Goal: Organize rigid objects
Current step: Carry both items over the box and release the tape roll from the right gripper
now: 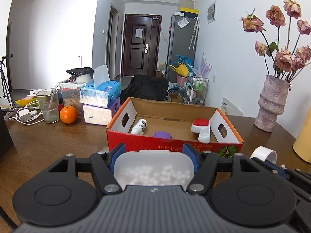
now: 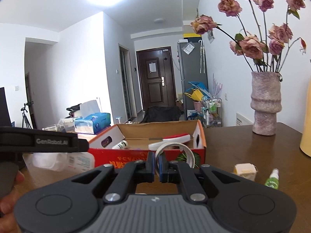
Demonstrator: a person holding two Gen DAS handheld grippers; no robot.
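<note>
My left gripper is shut on a translucent plastic box with small white balls inside, held just in front of the red cardboard box. In that open box lie a white bottle, a purple lid and a red-and-white brush. My right gripper is shut on the rim of a white tape roll, close to the cardboard box. The left wrist view shows the same tape roll low on the right. On the table to the right lie a small pale carton and a green spray bottle.
A pink vase of dried roses stands at the back right, with a yellow object at the right edge. Left of the cardboard box are tissue packs, an orange, a glass and a charger with cables. A hand shows at the lower left.
</note>
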